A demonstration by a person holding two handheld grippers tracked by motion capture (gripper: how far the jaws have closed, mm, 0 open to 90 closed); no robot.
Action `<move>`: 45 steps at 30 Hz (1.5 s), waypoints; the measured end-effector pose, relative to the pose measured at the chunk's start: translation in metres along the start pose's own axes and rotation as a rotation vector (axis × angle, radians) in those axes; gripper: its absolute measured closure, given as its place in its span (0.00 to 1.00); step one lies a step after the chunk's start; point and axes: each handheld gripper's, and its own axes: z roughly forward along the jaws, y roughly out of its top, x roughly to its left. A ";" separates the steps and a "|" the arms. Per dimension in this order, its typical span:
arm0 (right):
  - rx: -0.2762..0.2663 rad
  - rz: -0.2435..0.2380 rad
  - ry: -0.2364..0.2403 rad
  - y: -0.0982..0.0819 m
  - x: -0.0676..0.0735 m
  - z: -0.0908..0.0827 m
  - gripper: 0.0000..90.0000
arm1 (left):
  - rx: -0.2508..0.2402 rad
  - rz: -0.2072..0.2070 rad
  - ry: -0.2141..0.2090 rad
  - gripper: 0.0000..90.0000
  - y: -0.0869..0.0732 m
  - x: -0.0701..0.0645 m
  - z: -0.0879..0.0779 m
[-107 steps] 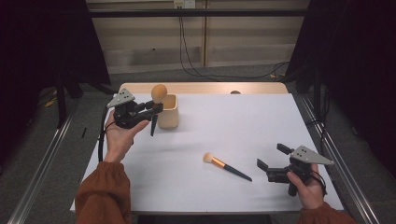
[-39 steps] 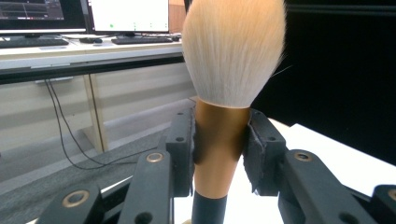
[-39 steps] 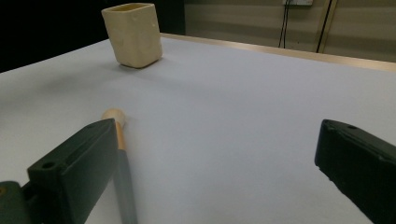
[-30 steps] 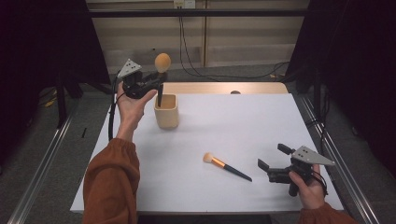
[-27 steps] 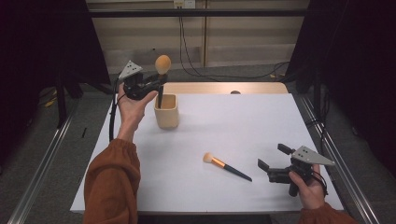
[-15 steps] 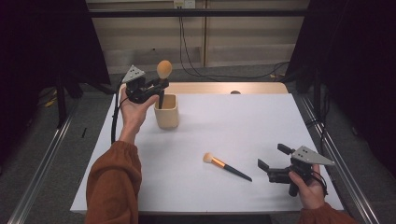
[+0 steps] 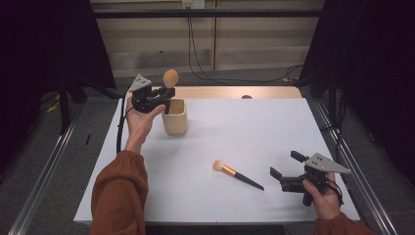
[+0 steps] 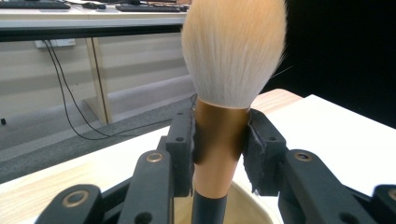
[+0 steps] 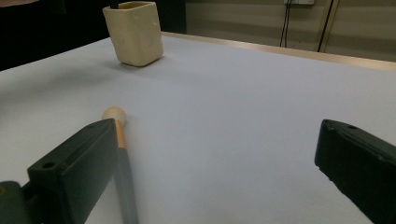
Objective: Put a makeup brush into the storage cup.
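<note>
Left gripper view: powder brush [image 8: 219, 140] is clamped upright by left gripper [image 8: 218, 154], handle directly over cup [image 8: 252, 210].

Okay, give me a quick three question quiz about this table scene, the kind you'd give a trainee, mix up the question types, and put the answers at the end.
1. True or false: the left gripper is shut on the big brush.
2. Multiple choice: where is the small brush? A) standing in the cup B) lying flat on the white table C) held in the right gripper
3. Short answer: which part of the big brush do the left gripper's pads press on?

Key
1. True.
2. B. It lies between the cup and the right gripper, whose jaws stand apart.
3. The copper-coloured collar just below the bristles, with the dark handle pointing down over the cup's mouth.
</note>
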 end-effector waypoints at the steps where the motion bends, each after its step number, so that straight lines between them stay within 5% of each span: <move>1: 0.000 0.000 0.000 0.000 0.000 0.000 0.00 | 0.001 -0.002 0.002 0.74 -0.001 0.000 0.000; 14: -0.001 0.000 0.001 0.000 0.000 0.000 0.00 | 0.023 -0.023 0.005 0.74 -0.013 0.002 0.003; 33: 0.001 0.003 0.007 0.000 0.000 0.000 0.00 | 0.088 0.009 0.008 0.73 -0.026 0.003 0.009; 45: 0.003 0.003 0.008 0.000 0.000 0.000 0.00 | 0.075 0.009 0.019 0.43 -0.032 0.003 0.004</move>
